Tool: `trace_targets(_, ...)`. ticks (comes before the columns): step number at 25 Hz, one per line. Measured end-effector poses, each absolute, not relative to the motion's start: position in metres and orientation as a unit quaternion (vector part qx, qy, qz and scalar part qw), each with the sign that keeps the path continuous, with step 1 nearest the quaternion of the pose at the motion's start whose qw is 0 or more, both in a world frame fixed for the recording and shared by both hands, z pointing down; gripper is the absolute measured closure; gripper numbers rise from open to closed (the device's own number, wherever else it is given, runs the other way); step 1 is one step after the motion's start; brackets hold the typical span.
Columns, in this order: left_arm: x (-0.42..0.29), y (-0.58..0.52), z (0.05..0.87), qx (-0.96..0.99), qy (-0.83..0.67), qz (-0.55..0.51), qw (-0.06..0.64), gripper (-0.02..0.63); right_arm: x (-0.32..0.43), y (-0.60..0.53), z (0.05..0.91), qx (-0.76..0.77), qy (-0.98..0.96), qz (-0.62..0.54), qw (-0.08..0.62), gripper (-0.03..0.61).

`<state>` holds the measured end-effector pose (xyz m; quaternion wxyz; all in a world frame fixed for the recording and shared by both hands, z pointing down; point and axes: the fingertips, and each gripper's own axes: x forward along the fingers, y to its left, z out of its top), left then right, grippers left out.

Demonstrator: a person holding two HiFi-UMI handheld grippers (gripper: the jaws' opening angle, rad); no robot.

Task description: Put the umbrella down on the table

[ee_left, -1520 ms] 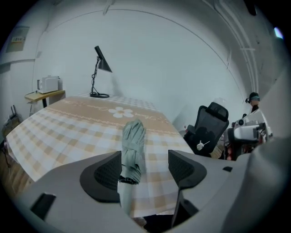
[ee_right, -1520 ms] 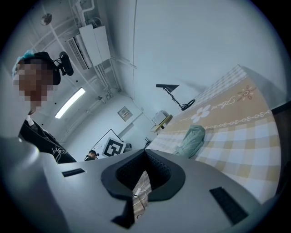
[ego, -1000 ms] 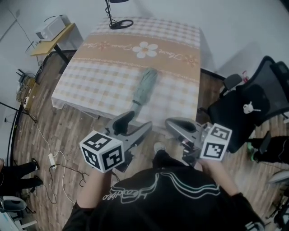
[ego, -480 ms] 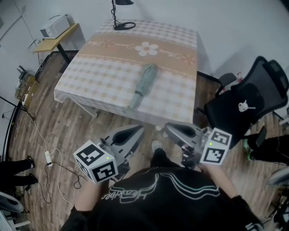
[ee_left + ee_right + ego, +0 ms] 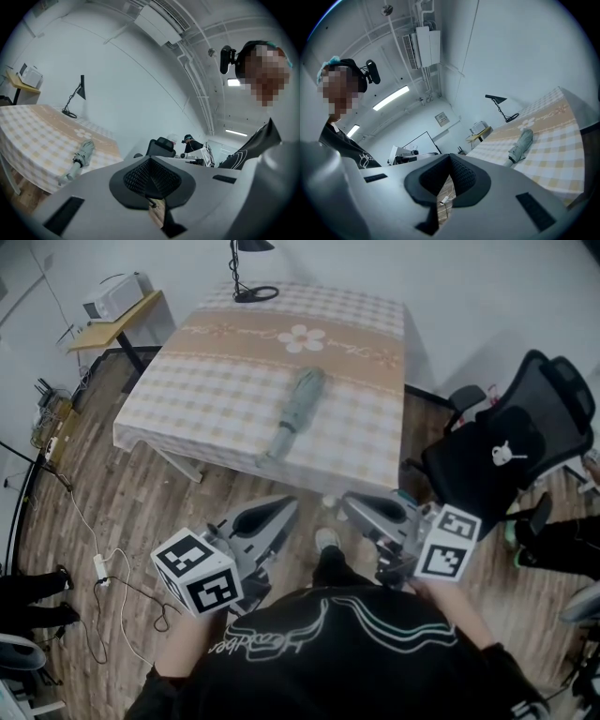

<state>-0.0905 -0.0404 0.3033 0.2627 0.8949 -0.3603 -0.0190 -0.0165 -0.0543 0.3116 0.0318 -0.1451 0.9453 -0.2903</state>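
Observation:
A folded grey-green umbrella (image 5: 295, 413) lies flat on the checked tablecloth of the table (image 5: 216, 381), its handle toward the near edge. It also shows in the left gripper view (image 5: 82, 154) and the right gripper view (image 5: 521, 144). Both grippers are held close to my body, off the table's near edge and apart from the umbrella. My left gripper (image 5: 281, 512) is shut with nothing in it; its pads (image 5: 140, 176) meet. My right gripper (image 5: 354, 504) is likewise shut and empty, its pads (image 5: 457, 176) together.
A black desk lamp (image 5: 246, 268) stands at the table's far edge. A black office chair (image 5: 497, 460) is to the right of the table. A small side table with a printer (image 5: 112, 310) is at the far left. Cables (image 5: 103, 568) lie on the wood floor at the left.
The left gripper's jaws, open near the umbrella's handle a second ago, have shut. Both grippers have drawn back from the table toward my body. The umbrella stays on the table.

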Motion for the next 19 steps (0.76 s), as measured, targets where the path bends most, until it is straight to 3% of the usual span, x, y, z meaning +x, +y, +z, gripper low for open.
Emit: trace_targets(19, -0.090, -0.024, 0.295, 0.896, -0.370, -0.005, 0.244, 0.617, -0.016, -0.032, 0.305, -0.147, 0.945, -0.290, 0.031, 0.568)
